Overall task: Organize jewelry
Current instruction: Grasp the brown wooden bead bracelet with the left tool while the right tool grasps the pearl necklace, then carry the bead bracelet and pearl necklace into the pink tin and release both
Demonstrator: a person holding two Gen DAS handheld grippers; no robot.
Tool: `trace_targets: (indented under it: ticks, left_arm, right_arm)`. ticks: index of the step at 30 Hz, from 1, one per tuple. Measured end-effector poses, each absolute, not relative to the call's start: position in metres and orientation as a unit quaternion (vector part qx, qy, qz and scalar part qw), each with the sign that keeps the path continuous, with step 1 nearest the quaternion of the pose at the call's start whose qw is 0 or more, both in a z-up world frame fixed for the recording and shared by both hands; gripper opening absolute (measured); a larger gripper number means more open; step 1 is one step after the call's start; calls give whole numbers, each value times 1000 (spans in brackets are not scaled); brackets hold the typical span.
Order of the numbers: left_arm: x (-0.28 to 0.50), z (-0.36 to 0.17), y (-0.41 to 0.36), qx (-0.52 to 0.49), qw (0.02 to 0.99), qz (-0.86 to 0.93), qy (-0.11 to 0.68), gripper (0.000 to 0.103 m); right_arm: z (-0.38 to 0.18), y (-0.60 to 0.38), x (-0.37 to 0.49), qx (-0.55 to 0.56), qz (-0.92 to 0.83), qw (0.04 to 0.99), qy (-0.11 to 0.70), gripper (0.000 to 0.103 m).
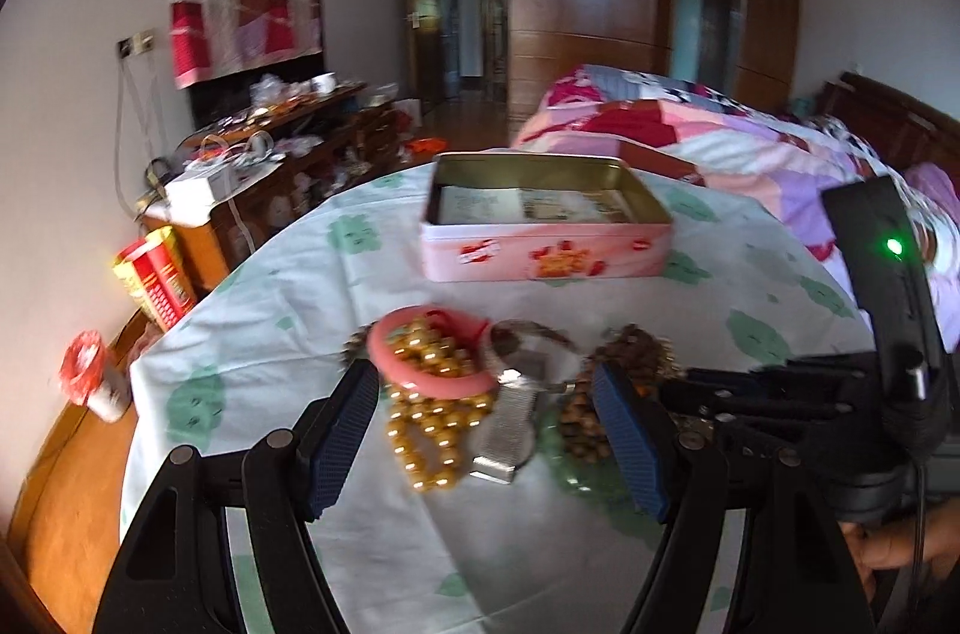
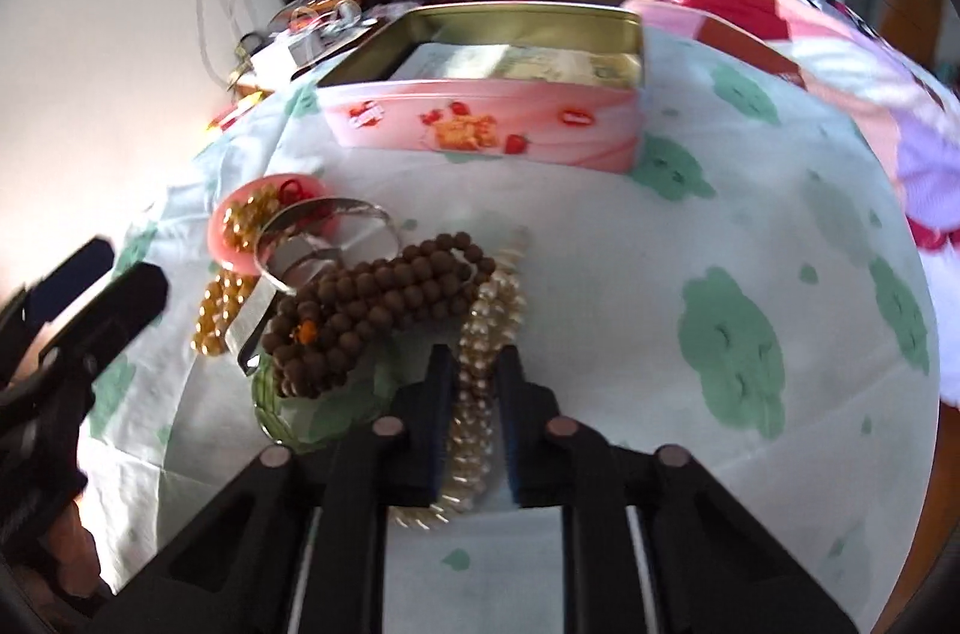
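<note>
Two claws at the heap: right claw (image 2: 474, 394) clamps pearl strand (image 2: 489, 310); left claw (image 1: 486, 430) apart. Next, carry to tin (image 2: 480, 118).

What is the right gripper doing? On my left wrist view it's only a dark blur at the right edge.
Observer: The right gripper has its jaws closed in on a pearl strand, one pad on each side.
Operator: Pearls? I see none here.
Observer: They lie just right of the brown bead strand, touching it.
Operator: Is the greenish smear under the brown beads a real item?
Observer: Yes, a green bangle, with the brown strand lying partly across it.
</note>
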State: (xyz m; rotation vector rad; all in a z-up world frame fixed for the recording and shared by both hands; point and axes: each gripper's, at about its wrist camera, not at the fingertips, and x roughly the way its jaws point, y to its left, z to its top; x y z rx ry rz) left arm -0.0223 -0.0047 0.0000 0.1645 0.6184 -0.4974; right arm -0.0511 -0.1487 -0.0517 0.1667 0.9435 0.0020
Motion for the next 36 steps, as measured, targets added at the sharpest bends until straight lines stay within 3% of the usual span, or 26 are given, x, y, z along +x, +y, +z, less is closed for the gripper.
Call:
trace_targets:
  ticks: [10, 11, 13, 20, 28, 32, 35, 36]
  left_arm:
    - [-7, -14, -66, 131, 879, -313, 336, 72]
    - [-6, -17, -72, 145, 875, -313, 339, 68]
    - [-1, -26, -82, 168, 864, -311, 358, 49]
    - [13, -31, -75, 127, 854, -321, 390, 27]
    - [8, 3, -42, 18, 875, -349, 336, 26]
    - [7, 20, -28, -15, 887, -338, 314, 26]
    - [11, 21, -22, -15, 891, -326, 316, 26]
    - [12, 21, -21, -11, 893, -320, 316, 26]
  right_arm:
    - [-35, -200, -58, 162, -32, 902, 399, 9]
    - [-35, -201, -58, 163, -33, 902, 399, 9]
    - [-38, -204, -57, 164, -32, 899, 405, 9]
    - [-50, -211, -54, 187, -18, 887, 421, 11]
    - [-51, -201, -52, 161, -4, 889, 428, 24]
    - [-51, -196, -51, 151, 1, 890, 429, 58]
    - [-55, -186, -46, 109, -14, 891, 441, 51]
    - [-55, -182, -44, 90, -25, 891, 445, 26]
